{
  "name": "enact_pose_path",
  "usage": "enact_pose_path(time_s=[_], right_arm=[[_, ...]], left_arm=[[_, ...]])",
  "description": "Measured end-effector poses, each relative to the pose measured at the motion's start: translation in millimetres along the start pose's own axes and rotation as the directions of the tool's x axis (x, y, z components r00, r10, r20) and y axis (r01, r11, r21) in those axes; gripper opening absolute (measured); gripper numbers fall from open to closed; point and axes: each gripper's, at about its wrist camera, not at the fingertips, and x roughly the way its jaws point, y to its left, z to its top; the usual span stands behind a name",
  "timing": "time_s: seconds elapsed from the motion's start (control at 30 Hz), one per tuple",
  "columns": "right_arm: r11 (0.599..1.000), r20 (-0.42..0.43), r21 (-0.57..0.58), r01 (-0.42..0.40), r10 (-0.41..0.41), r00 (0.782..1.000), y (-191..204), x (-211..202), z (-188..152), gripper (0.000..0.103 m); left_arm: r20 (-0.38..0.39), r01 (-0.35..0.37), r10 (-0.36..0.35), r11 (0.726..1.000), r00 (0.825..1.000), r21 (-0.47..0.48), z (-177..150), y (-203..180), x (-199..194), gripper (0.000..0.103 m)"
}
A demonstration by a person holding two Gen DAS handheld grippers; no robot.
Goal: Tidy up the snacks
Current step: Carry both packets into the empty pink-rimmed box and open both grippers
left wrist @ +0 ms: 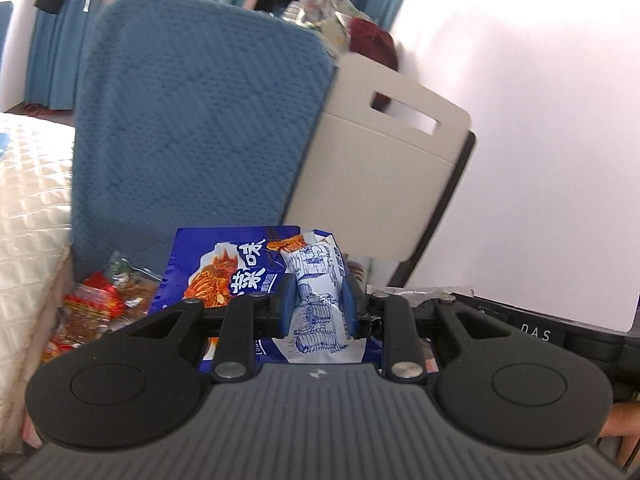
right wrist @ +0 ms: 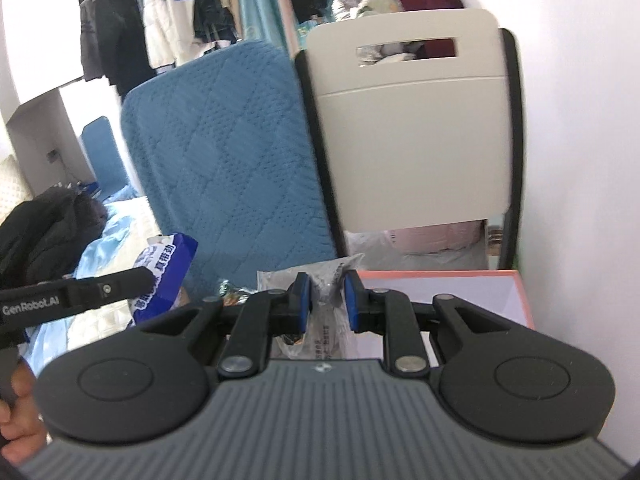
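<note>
Two views look forward along hand-held grippers in a cluttered bedroom.

Left wrist view: the left gripper (left wrist: 319, 300), black with blue pads, is pinching a crumpled white snack packet with blue line drawings (left wrist: 316, 280), the packet squeezed upright between the two pads. Just behind and beneath it lies a larger flat blue snack bag with white characters and a picture of red spicy strips (left wrist: 224, 268). To the left of that bag sits a loose pile of small red and clear wrapped snacks (left wrist: 96, 304), next to a cream quilted bedcover (left wrist: 32, 200). Behind stands a tall blue quilted cushion (left wrist: 192, 120), and beside it on the right a pale grey plastic chair back with a slot handle (left wrist: 380, 168) against a white wall.

Right wrist view: the right gripper (right wrist: 323, 300), of the same build, is closed on a thin clear plastic snack packet with small dark print (right wrist: 326, 292), which hangs down between the pads. To the right, just past the gripper, is an open white box with a salmon-pink rim (right wrist: 516, 276). At the left edge the other gripper reaches in, carrying a blue and white packet; only its outer finger shows. A hand (right wrist: 16, 412) is visible at the lower left corner. The blue cushion and grey chair stand behind, with clothes hanging on a rail (right wrist: 168, 12) further back
</note>
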Motion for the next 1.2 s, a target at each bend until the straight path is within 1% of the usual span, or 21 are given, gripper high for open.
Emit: enact_pose_path(time_s=[0.13,0.37,0.57,0.73,0.83,1.0,1.2], right_arm=[[0.999,-0.012,0.019,0.027,-0.027,1.000,-20,-2,-5,0.022],[0.995,-0.077,0.053,0.084,-0.080,0.994,-62,10,-25,0.022],[0.987,-0.152,0.091,0.132,-0.117,0.981,-93,31,-50,0.022],[0.981,-0.216,0.112,0.160,-0.133,0.967,-114,51,-70,0.022],[0.978,-0.248,0.112,0.174,-0.142,0.958,-123,66,-80,0.022],[0.975,-0.302,0.127,0.184,-0.139,0.943,-136,90,-97,0.022],[0.970,-0.350,0.148,0.192,-0.130,0.928,-150,108,-114,0.022]], left_arm=[[-0.036,0.023,-0.022,1.000,0.999,0.015,-11,-20,20,0.029],[-0.119,0.050,-0.047,0.998,0.992,0.025,-37,-42,67,0.029],[-0.208,0.064,-0.058,0.998,0.976,0.022,-62,-52,111,0.029],[-0.278,0.073,-0.065,0.997,0.958,0.020,-79,-55,147,0.029],[-0.304,0.065,-0.056,0.998,0.951,0.021,-85,-54,163,0.029],[-0.349,0.058,-0.038,0.997,0.936,0.045,-99,-56,182,0.029],[-0.382,0.052,-0.024,0.997,0.924,0.062,-110,-58,197,0.029]])
